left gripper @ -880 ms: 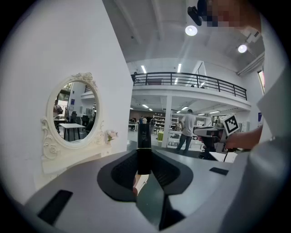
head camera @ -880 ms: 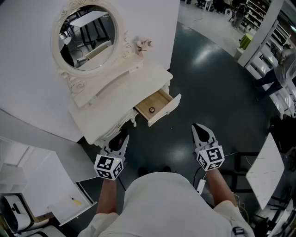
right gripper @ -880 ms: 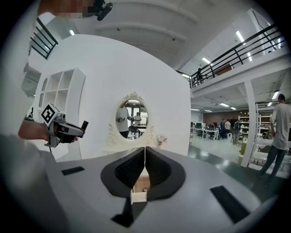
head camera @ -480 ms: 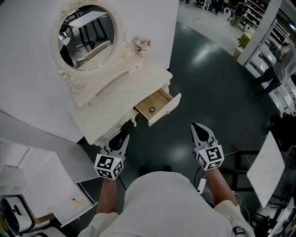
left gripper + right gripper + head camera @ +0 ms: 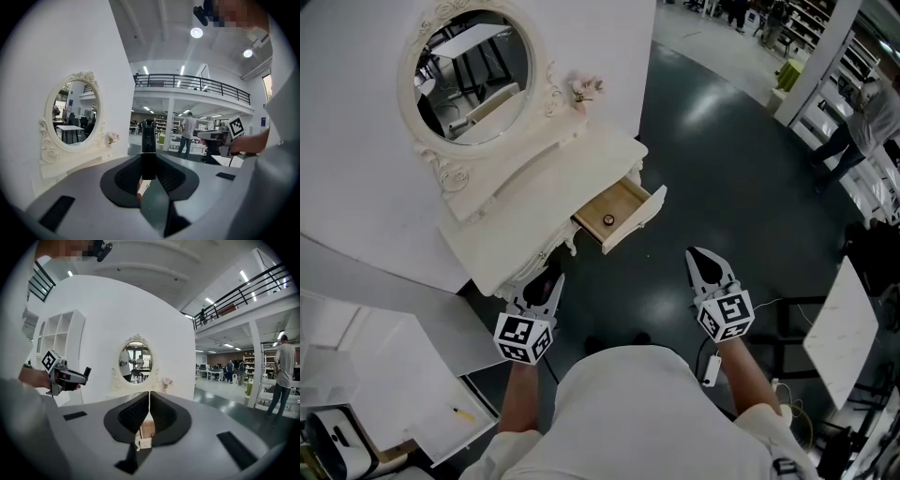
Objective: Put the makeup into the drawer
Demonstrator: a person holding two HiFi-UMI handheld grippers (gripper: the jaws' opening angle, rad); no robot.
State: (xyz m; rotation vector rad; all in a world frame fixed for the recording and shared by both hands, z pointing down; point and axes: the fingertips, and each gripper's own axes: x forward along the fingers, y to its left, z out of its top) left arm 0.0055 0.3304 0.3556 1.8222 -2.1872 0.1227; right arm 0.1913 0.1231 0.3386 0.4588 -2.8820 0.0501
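Now | left gripper point(image 5: 546, 281) clamped on black makeup tube point(image 5: 148, 150), upright between its jaws | right gripper point(image 5: 705, 258) jaws pressed together, empty | open drawer point(image 5: 614, 214) ahead, between both tips, apart from the tube

The drawer point(image 5: 625, 198) stands open at the vanity's point(image 5: 546, 202) right front corner, reachable from above across open floor point(image 5: 675, 272). One small round thing point(image 5: 607, 221) lies inside.

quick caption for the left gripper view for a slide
Left gripper shut on a black makeup tube, an ornate oval mirror to its left.
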